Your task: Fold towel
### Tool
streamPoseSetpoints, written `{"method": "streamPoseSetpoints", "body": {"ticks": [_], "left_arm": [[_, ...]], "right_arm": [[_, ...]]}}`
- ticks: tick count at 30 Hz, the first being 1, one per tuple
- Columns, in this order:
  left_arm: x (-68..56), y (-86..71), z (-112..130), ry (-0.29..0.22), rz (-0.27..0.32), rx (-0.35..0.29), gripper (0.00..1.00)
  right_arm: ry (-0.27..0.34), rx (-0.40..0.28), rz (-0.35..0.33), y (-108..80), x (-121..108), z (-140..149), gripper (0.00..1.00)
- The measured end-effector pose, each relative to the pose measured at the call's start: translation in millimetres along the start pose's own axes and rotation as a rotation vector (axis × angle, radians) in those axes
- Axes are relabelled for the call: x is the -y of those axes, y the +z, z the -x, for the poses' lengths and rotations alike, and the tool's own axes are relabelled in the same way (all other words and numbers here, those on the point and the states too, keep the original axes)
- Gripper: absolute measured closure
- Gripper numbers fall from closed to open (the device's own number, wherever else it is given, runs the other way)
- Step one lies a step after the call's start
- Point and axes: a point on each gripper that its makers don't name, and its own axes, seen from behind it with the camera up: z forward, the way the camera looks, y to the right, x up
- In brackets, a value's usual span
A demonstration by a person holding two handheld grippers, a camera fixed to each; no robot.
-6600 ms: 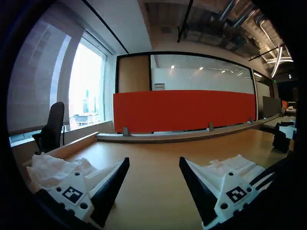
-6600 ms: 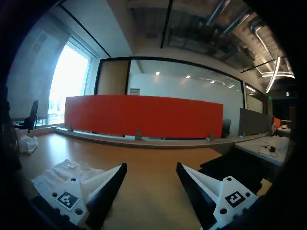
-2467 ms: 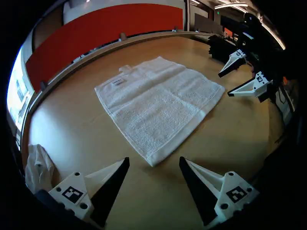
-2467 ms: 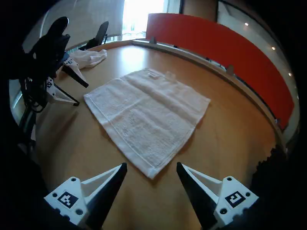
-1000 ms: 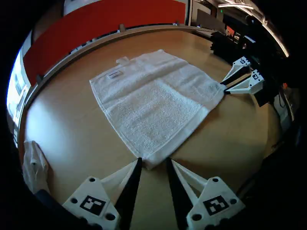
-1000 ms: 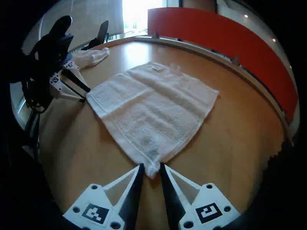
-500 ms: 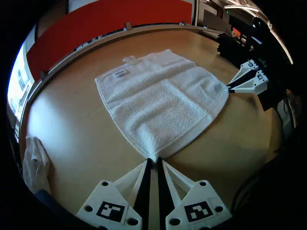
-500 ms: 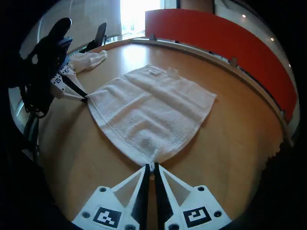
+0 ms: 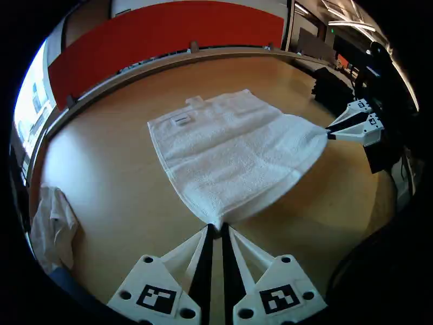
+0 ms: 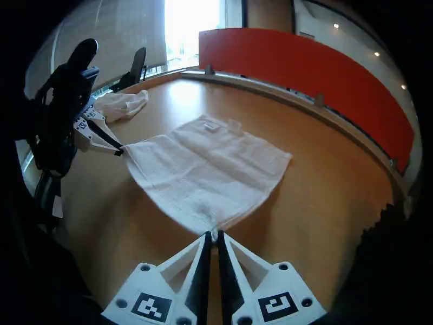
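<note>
Left gripper point(image 9: 216, 232) jaws clamped together on one corner of the white towel point(image 9: 233, 151); right gripper point(image 10: 214, 237) jaws clamped on the neighbouring corner. Edge between them hangs clear of the wooden surface point(image 9: 108, 179), far half lies flat. Crumpled cloth point(image 9: 51, 227) near surface edge, well apart; red partition point(image 9: 162, 38) behind

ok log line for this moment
left gripper: shut on towel | right gripper: shut on towel | towel: near edge raised off table
</note>
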Motion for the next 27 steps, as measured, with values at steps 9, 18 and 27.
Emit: {"method": "streamPoseSetpoints", "body": {"ticks": [9,18,27], "left_arm": [[-3.8,-34.5,-22.6,-0.036,-0.008,-0.036,0.89],[-17.8,-65.9,-31.3,-0.063,0.008,-0.045,0.89],[-33.6,-91.7,-35.5,-0.089,0.029,-0.048,0.89]], "right_arm": [[0.002,-0.056,0.007,-29.8,-0.3,-30.3,0.91],[-0.021,-0.071,0.007,-57.5,1.1,-48.1,0.91],[-0.035,-0.074,0.009,-80.6,2.7,-57.6,0.91]]}}
